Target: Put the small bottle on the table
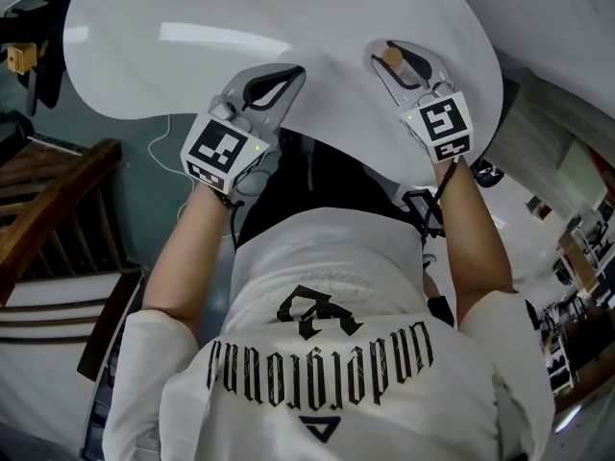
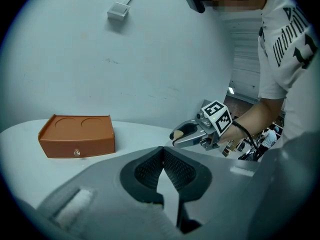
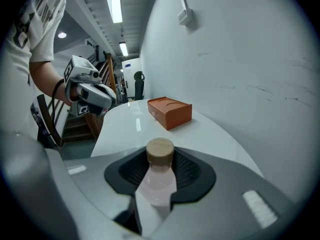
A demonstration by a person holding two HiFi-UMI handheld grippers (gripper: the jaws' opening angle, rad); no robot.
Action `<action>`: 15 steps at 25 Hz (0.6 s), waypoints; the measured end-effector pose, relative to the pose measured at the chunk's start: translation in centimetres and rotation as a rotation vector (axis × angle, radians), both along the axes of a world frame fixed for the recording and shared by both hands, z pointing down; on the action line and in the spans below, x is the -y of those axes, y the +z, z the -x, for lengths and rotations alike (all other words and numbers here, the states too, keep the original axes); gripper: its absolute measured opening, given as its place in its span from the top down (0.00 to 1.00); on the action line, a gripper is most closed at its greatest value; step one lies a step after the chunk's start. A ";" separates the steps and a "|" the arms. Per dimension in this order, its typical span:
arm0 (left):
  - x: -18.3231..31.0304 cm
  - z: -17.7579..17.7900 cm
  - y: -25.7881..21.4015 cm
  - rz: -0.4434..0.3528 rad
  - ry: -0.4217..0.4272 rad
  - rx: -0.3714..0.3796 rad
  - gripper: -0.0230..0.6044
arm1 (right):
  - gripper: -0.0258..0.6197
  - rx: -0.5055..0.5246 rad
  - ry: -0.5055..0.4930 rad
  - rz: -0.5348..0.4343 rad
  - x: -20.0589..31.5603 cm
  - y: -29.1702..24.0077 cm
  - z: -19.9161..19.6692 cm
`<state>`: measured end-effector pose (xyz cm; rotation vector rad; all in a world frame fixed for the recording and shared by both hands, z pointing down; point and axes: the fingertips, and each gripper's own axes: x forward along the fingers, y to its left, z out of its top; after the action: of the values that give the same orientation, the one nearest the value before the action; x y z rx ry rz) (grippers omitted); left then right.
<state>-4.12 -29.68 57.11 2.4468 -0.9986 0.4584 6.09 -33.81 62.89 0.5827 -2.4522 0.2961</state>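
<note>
Within right claw (image 3: 160,155): pale-pink bottle (image 3: 156,185), tan cap (image 3: 160,150).

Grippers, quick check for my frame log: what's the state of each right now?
Left gripper: shut, empty.
Right gripper: shut on the small bottle.

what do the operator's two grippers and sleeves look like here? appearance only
The left gripper and right gripper match: light grey shells, black ribbed pads lining the jaws, a white marker cube with black squares at the rear. A thin black cable runs along the right wrist. Operator wears a white short-sleeved T-shirt with black print.
</note>
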 end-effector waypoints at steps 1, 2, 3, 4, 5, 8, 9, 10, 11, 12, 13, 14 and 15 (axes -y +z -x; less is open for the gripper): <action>0.0 0.0 0.2 0.003 -0.004 0.001 0.95 | 0.75 0.000 0.003 0.002 0.1 0.2 -0.1; 0.0 -0.1 0.3 0.008 -0.006 0.001 0.95 | 0.75 0.000 0.011 0.003 0.2 0.5 -0.3; -0.1 -0.3 0.5 0.014 -0.004 -0.001 0.95 | 0.75 0.000 0.022 0.002 0.4 0.8 -0.6; -0.2 -0.5 0.5 0.018 0.000 -0.001 0.95 | 0.75 0.000 0.032 0.001 0.4 1.0 -0.8; -0.3 -0.7 0.6 0.020 0.004 0.000 0.95 | 0.75 -0.001 0.038 0.000 0.4 1.2 -0.9; -0.5 -0.9 0.7 0.018 0.009 0.002 0.95 | 0.75 -0.006 0.042 0.000 0.5 1.7 -1.0; -0.4 -0.9 0.7 0.021 0.008 0.000 0.95 | 0.75 -0.007 0.040 0.001 0.5 1.8 -1.0; -0.4 -0.9 0.7 0.021 0.005 -0.001 0.95 | 0.75 -0.008 0.038 -0.001 0.6 1.9 -1.0; -0.3 -0.9 0.8 0.019 0.002 -0.001 0.95 | 0.75 -0.011 0.037 -0.004 0.6 2.0 -1.0; -0.2 -0.8 0.8 0.017 0.001 0.000 0.95 | 0.75 -0.015 0.036 -0.007 0.6 2.2 -1.1; -0.2 -0.8 0.8 0.017 0.001 0.001 0.95 | 0.75 -0.020 0.035 -0.008 0.5 2.3 -1.1; -0.2 -0.8 0.9 0.020 0.003 0.000 0.95 | 0.75 -0.024 0.034 -0.010 0.5 2.4 -1.1; -0.3 -0.8 0.9 0.026 0.006 -0.002 0.95 | 0.75 -0.026 0.033 -0.012 0.4 2.3 -1.0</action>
<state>-3.30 -29.35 58.05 2.4276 -0.9785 0.4679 7.08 -34.26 65.23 0.6290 -2.4232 0.2860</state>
